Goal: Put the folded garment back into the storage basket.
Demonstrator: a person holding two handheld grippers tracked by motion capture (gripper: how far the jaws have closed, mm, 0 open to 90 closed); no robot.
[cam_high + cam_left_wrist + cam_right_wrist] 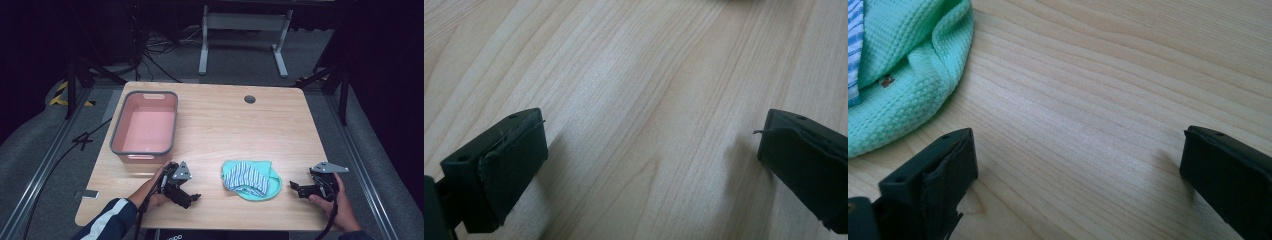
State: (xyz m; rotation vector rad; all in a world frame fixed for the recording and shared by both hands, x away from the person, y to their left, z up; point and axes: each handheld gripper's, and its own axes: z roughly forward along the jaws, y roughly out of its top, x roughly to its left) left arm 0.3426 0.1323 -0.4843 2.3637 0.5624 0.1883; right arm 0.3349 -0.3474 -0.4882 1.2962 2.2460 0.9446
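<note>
Mint-green cloth (255,192) with a blue-striped cloth (247,176) bunched on top of it lies on the table (225,125) near your edge, between your two grippers and touching neither. Your left gripper (192,199) rests low over bare wood to the left of the pile, its fingers (511,160) spread wide apart with nothing between them. Your right gripper (295,187) sits to the right of the pile, pointing toward it, its fingers (943,170) likewise wide apart and empty; in the right gripper view the green cloth's rounded edge lies just beyond the left finger, near but not yet between the two. The pink tub (146,127) with the grey rim stands empty at the far left of the table, well apart from the cloths. By the look of it, the work has barely begun: nothing is gripped, nothing is in the tub. What remains, I judge, is closing in on the pile, taking hold of a cloth, and handling it from there.
</note>
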